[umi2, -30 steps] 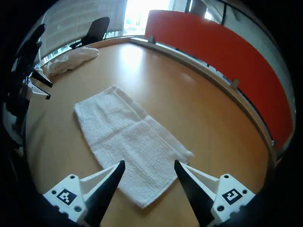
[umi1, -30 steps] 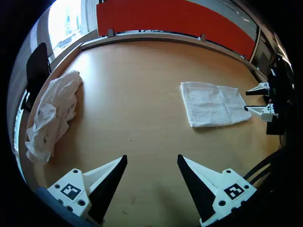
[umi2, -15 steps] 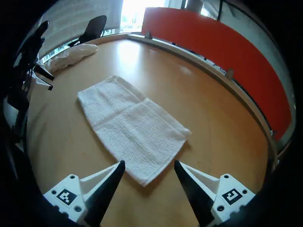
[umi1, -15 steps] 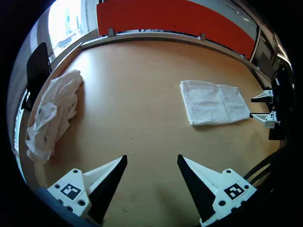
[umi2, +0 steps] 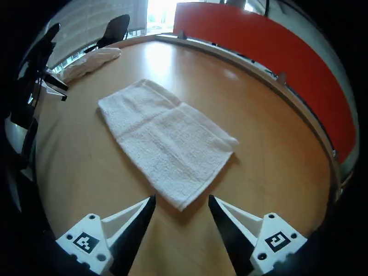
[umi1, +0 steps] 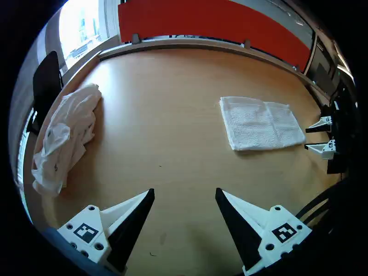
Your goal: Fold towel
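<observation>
Backed off, right gripper [umi2: 181, 198] hovers just short of the folded towel [umi2: 165, 138], jaws apart; left gripper [umi1: 184, 190] likewise, well away. Snagging the corner would unfold it.

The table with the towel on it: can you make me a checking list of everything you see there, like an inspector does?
Surface: wooden table, bare in the middle.
Job's things: white towel, folded, lying flat.
Clutter: crumpled white cloth pile at the table's far edge, apart from the towel.
Grippers: left gripper open, holding nothing, above bare wood; right gripper open, holding nothing, the towel's near corner just ahead of its tips.
Cables: dark curved lines by the table's edge, maybe cables; cannot tell.
Surroundings: red panel along the table's back, black chair, bright window.
</observation>
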The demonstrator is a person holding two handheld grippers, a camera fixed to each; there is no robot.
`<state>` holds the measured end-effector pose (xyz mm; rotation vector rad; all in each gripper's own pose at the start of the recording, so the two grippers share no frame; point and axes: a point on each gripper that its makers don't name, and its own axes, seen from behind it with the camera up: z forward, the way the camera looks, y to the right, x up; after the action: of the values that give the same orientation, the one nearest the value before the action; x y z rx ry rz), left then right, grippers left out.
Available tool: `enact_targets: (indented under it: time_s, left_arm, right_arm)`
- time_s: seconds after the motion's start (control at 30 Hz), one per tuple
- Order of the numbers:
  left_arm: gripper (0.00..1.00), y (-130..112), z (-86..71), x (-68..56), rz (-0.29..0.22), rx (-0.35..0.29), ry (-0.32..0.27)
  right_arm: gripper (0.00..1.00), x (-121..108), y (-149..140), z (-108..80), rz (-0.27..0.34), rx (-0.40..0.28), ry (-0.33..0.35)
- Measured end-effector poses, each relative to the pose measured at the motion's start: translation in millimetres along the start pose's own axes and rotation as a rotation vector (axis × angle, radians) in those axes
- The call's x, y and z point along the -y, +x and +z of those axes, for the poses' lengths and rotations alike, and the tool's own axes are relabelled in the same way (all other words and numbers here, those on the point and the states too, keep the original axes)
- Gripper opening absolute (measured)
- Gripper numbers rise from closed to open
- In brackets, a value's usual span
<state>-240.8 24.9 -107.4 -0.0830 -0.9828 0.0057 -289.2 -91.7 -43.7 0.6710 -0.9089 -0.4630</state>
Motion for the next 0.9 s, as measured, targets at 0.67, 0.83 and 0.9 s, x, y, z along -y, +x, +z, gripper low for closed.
enact_targets:
  time_s: [0.67, 0.83, 0.9]
  left_arm:
    - [0.99, 1, -0.4, -1.1, 0.001, 0.000, -0.001]
    - [0.99, 1, -0.5, -1.3, 0.003, 0.002, -0.001]
    - [0.99, 1, -0.7, -1.4, 0.004, 0.003, 0.000]
  right_arm:
    - [0.42, -4, -18, -2.3, 0.063, 0.053, 0.036]
    - [0.32, -2, -16, -2.2, 0.073, 0.048, 0.045]
    - [0.31, -1, -15, -2.3, 0.075, 0.046, 0.049]
